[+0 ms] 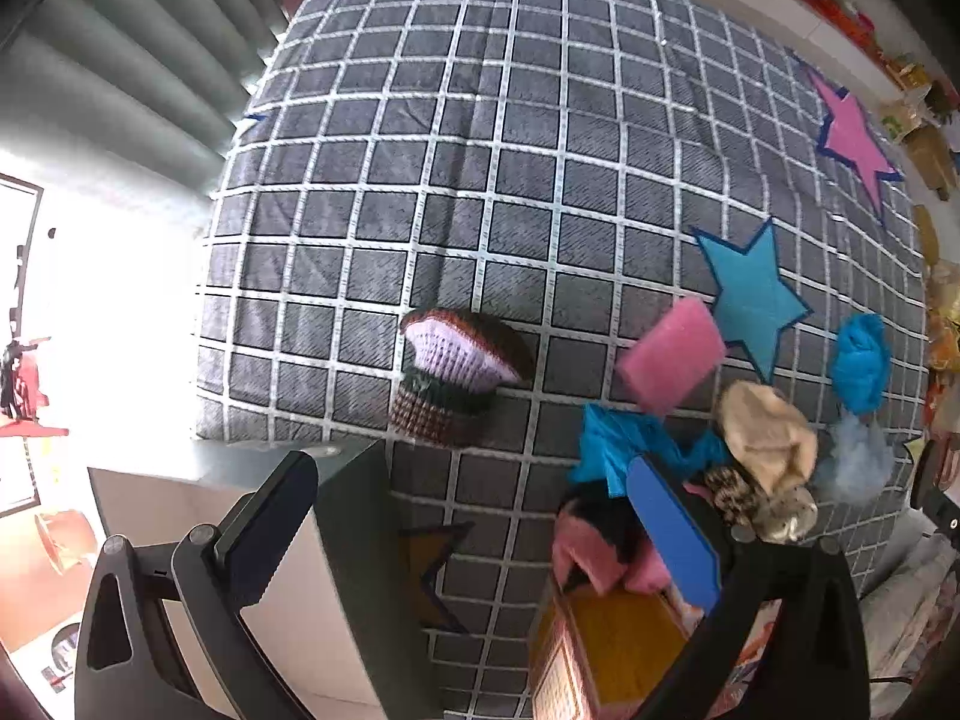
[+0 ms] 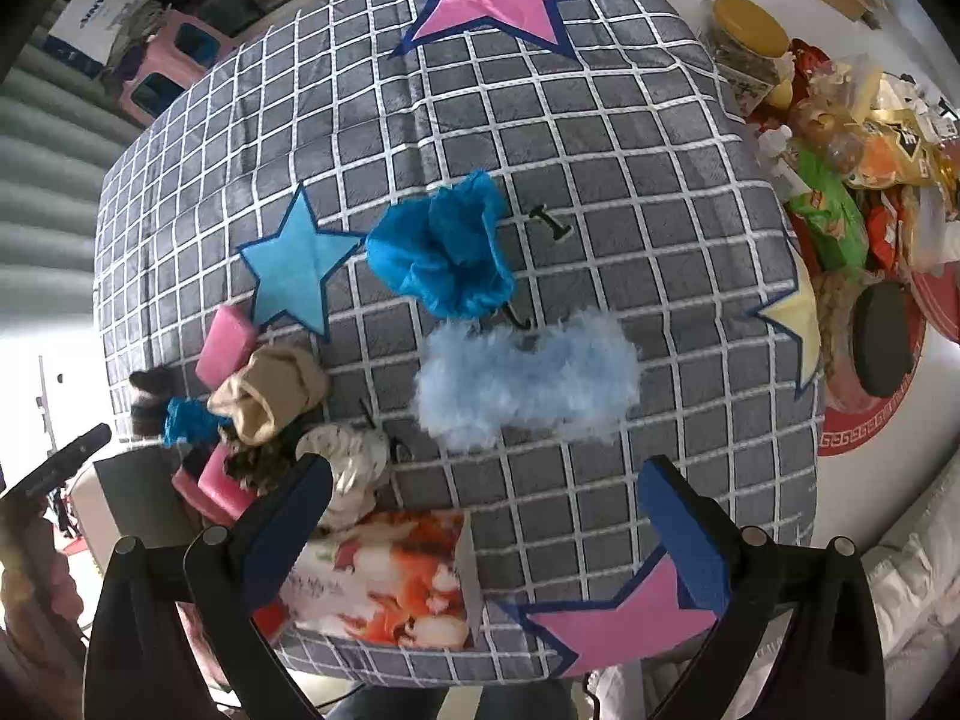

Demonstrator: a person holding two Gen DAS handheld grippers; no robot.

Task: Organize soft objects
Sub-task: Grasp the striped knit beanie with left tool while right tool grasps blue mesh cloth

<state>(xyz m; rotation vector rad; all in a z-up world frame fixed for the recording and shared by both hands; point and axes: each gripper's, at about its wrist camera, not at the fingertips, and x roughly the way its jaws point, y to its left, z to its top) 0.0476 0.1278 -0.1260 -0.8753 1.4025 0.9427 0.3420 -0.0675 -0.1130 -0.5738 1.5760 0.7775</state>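
Soft things lie on a grey checked blanket (image 1: 480,120). In the left wrist view a knitted brown and lilac hat (image 1: 456,372) lies ahead of my open, empty left gripper (image 1: 480,516); a pink sponge (image 1: 672,354), blue cloth (image 1: 624,444) and a beige sock (image 1: 768,432) lie to its right over a yellow box (image 1: 612,642). In the right wrist view my open, empty right gripper (image 2: 486,516) sits just short of a fluffy light-blue piece (image 2: 528,384). A blue crumpled cloth (image 2: 444,252) lies beyond it. The beige sock (image 2: 270,390) and pink sponge (image 2: 225,348) lie left.
A printed box (image 2: 384,582) sits at the blanket's near edge by the right gripper. Snack packets and jars (image 2: 840,138) crowd the right side. A white cabinet (image 1: 252,552) stands below the blanket's left corner. Pink stools (image 2: 174,54) stand at the far left.
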